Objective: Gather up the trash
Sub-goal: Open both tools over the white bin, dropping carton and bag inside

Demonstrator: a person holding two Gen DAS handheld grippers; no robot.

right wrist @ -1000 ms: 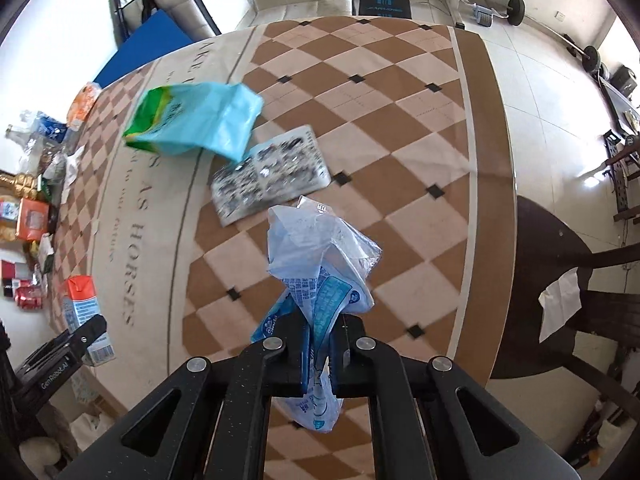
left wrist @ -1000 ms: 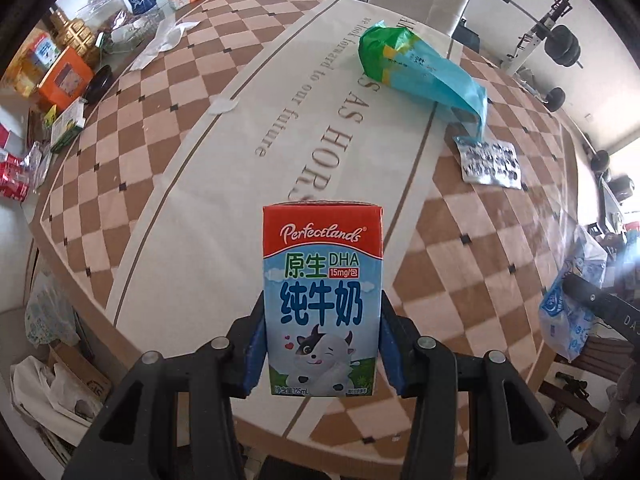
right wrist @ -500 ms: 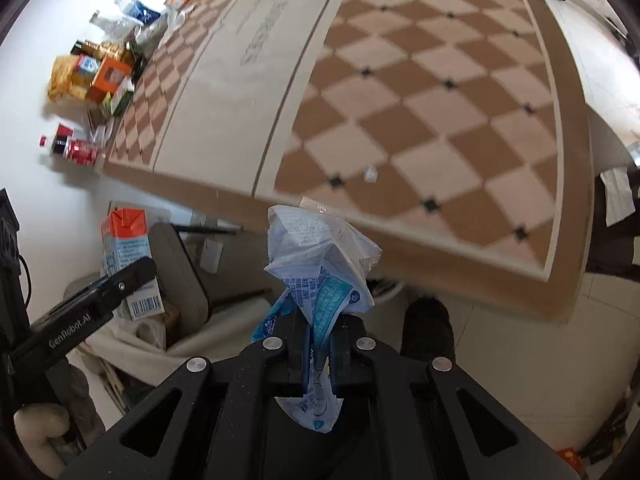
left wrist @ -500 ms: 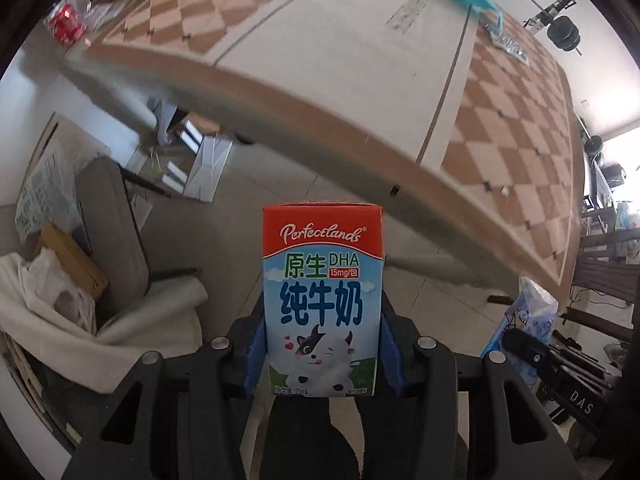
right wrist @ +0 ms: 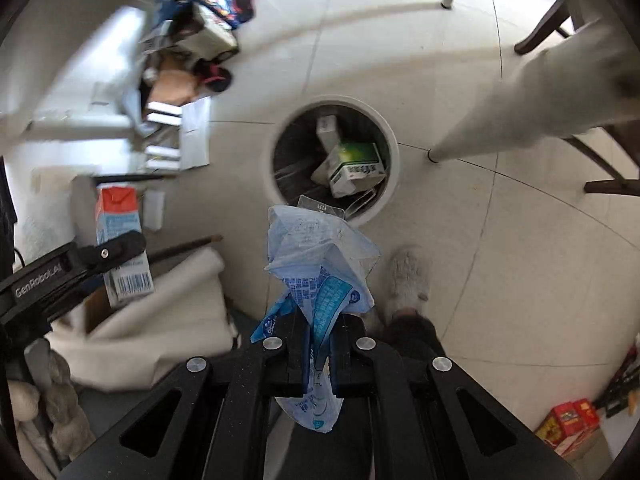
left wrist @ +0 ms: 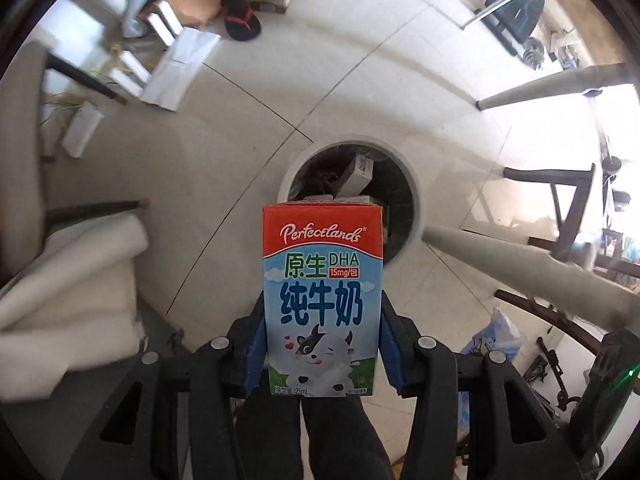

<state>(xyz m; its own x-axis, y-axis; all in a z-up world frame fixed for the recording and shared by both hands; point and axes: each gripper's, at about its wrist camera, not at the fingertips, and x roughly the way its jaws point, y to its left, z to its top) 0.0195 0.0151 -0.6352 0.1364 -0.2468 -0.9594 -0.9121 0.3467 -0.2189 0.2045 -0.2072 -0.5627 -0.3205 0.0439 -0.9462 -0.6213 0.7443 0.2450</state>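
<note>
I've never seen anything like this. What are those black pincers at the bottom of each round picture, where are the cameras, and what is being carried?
There is no robot arm here. A person holds a two-finger gripper in each hand, and a fisheye camera on each one looks forward along its fingers, which is why the pictures look round and bent.

One picture is from the left gripper. It is clamped on a small milk carton, red on top and blue below.

The other is from the right gripper, shut on a crumpled blue plastic wrapper.

Both point down at a tiled floor. On it stands a round trash bin with white rim, already holding a green and white box and other rubbish. The person's shoe shows beside it.
</note>
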